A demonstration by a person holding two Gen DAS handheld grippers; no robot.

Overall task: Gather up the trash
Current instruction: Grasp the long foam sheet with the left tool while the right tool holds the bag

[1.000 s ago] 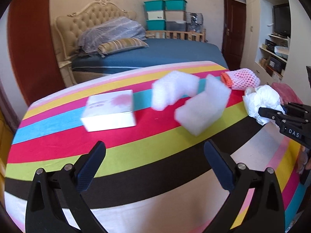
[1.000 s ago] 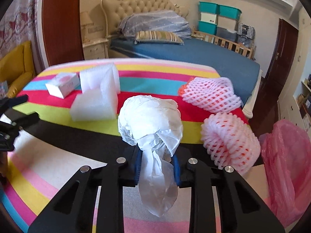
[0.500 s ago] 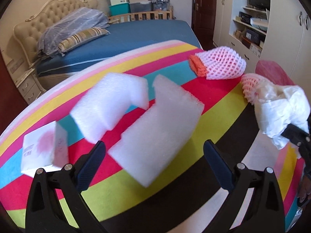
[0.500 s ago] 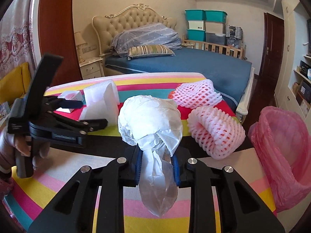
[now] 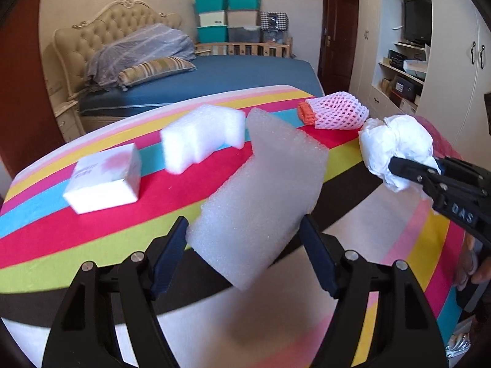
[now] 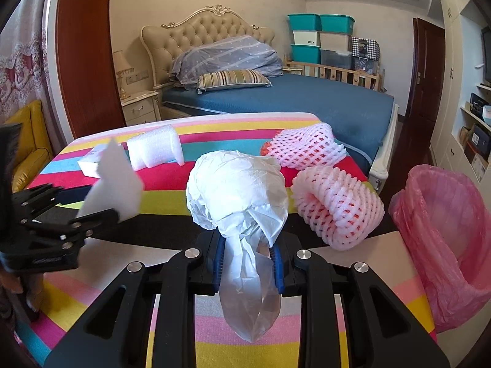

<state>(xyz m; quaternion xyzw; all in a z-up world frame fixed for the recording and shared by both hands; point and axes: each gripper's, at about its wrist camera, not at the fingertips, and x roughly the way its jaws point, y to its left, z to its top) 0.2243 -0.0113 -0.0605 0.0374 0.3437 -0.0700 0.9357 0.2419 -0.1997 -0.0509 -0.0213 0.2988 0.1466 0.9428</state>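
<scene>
My left gripper [image 5: 245, 248] is shut on a flat white foam slab [image 5: 264, 202] and holds it tilted above the striped table [image 5: 92, 236]; the slab also shows in the right wrist view [image 6: 113, 181]. My right gripper [image 6: 248, 257] is shut on a crumpled white plastic bag [image 6: 236, 190], also seen in the left wrist view [image 5: 396, 147]. A bent white foam piece [image 5: 199, 138], a white tissue box [image 5: 104, 181] and a pink foam net [image 5: 334, 110] lie on the table. A second rolled foam net [image 6: 337, 202] lies near the table's right edge.
A pink trash bag [image 6: 445, 239] stands open off the table's right edge. A bed with blue cover [image 6: 291, 98] is behind the table. A yellow chair [image 6: 27, 141] is at the left. Shelves and a door [image 5: 337, 36] are at the right.
My left gripper closed on the foam slab and lifted it off the table. My right gripper kept its hold on the white bag and shifted slightly.
</scene>
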